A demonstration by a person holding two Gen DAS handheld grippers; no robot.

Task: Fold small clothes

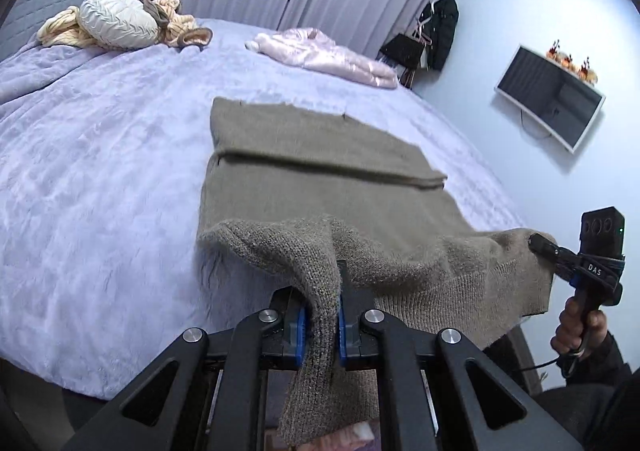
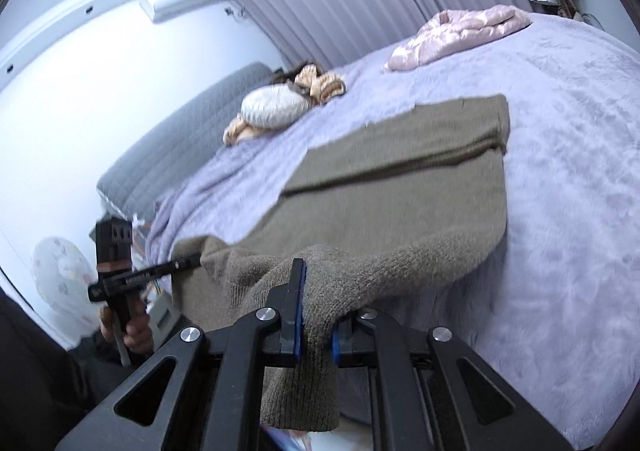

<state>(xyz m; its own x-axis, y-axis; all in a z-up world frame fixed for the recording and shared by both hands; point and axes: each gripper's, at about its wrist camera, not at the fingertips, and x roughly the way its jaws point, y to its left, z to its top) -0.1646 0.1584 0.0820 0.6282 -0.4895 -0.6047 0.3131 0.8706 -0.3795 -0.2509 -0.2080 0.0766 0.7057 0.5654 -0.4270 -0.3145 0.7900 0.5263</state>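
1. Two grippers are pinching the near edge of the brown knit sweater (image 1: 312, 187), one at each corner.
2. The left gripper (image 1: 322, 325) is squeezing tight on a bunch of knit; the right gripper (image 2: 316, 327) is doing the same.
3. The sweater is lying on the purple bed (image 1: 100, 171), its near edge hanging off a bit.
4. It is looking soft, floppy and maybe a little heavy, so holding both corners is keeping it flat.

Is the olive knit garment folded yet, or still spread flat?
Partly folded: the olive knit garment shows a doubled far layer, while both tongs, left and right, pinch its near edge above the bed.
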